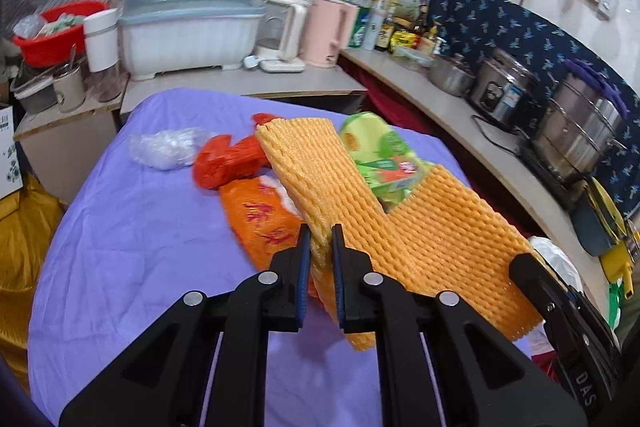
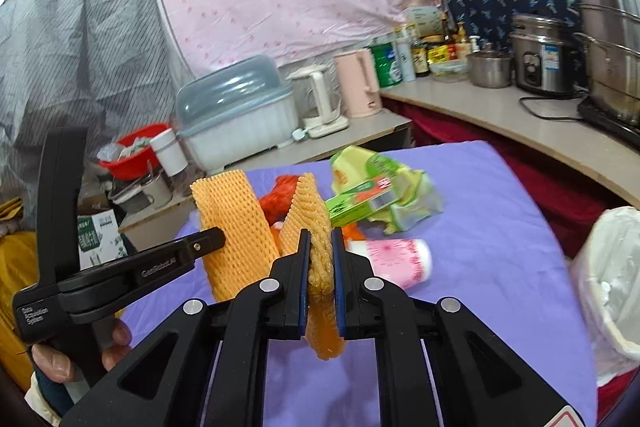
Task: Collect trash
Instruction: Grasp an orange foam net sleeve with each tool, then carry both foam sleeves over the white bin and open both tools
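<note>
Orange foam netting [image 1: 320, 179] is pinched at one end by the left gripper [image 1: 321, 251] above the purple-covered counter [image 1: 140, 227] in the left view, while the right view shows the right gripper [image 2: 321, 259] clamped on its other end, the white-lined bin [image 2: 612, 279] beside the counter's right edge.

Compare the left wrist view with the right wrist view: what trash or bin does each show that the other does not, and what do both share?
Only the left wrist view shows the clear plastic wrap lying on the purple cloth. Only the right wrist view shows the pink-printed cup on its side; it also shows the white-lined bin far more fully. Both show the orange foam netting clamped by the left gripper and the right gripper, plus the green wrapper and red bag.
</note>
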